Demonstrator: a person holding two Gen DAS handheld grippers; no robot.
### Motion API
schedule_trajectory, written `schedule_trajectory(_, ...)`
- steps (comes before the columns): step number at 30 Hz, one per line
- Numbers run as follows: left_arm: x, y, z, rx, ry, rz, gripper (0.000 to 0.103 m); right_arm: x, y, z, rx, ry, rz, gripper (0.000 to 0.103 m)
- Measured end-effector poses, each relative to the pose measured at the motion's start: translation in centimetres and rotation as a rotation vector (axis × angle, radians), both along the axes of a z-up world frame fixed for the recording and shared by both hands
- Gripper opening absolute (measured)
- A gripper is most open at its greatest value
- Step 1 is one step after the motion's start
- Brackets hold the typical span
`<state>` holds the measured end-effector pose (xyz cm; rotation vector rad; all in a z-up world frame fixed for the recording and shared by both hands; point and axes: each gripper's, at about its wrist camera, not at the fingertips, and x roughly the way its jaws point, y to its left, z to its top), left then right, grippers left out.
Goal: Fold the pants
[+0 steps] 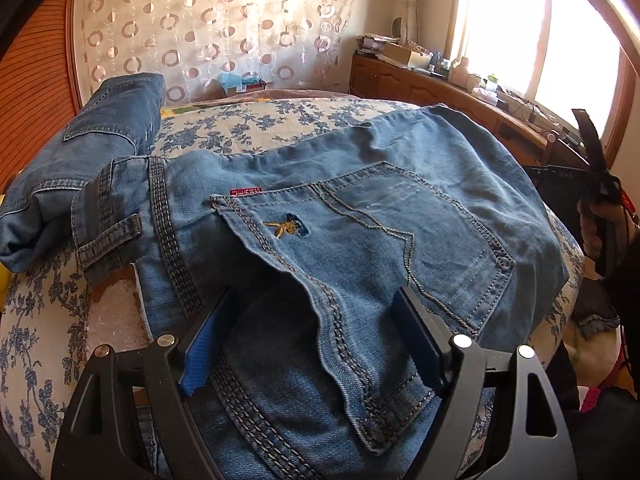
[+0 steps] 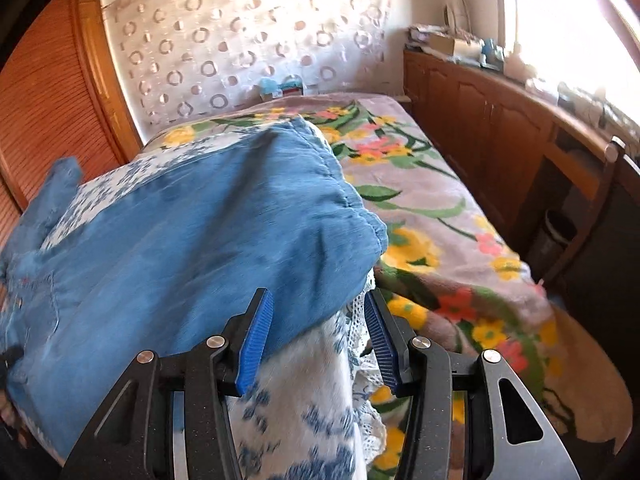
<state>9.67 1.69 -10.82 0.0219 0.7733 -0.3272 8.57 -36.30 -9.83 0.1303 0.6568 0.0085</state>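
Observation:
Blue denim pants lie on a blue-flowered white cover, seat up, back pocket and waistband showing. My left gripper is open, its blue pads either side of the waistband fold, fabric between them. In the right wrist view the pants lie folded over the cover; my right gripper is open at their near edge, above the cover's lace rim. The right gripper also shows in the left wrist view, held up at the right.
A second pair of folded jeans lies at the back left. A floral blanket covers the bed on the right. Wooden cabinets with clutter run under the window. A louvered wooden door stands at the left.

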Motion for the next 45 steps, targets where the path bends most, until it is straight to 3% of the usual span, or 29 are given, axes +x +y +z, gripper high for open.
schedule_trajectory(13,-0.3,-0.3,1.7,-0.015,-0.007,-0.015,0.086,3.7,-0.9,0.4,0.079,0.069,-0.045,0.044)
schedule_trajectory(16,-0.4,-0.2,2.4,-0.008,-0.024,-0.004,0.086,3.8,-1.2,0.4,0.083,0.075,-0.034,0.037)
schedule_trajectory(20,-0.4,0.0,3.2,-0.003,-0.04,0.021,0.086,4.1,-0.9,0.6,0.067,0.07,-0.003,0.014)
schedule_trajectory(22,-0.4,0.2,3.5,-0.001,-0.049,0.028,0.086,4.0,-0.6,0.6,0.033,0.06,-0.007,0.009)
schedule_trajectory(28,-0.6,0.8,4.0,-0.004,-0.062,0.042,0.086,1.8,0.3,3.0,-0.009,-0.075,-0.017,0.004)
schedule_trajectory(38,-1.3,2.6,5.4,-0.003,-0.099,0.084,0.086,-1.2,6.8,8.5,0.002,-0.22,0.2,0.004)
schedule_trajectory(45,-1.6,4.7,6.2,-0.009,-0.116,0.133,0.086,-4.7,15.7,8.2,0.001,-0.238,0.472,0.004)
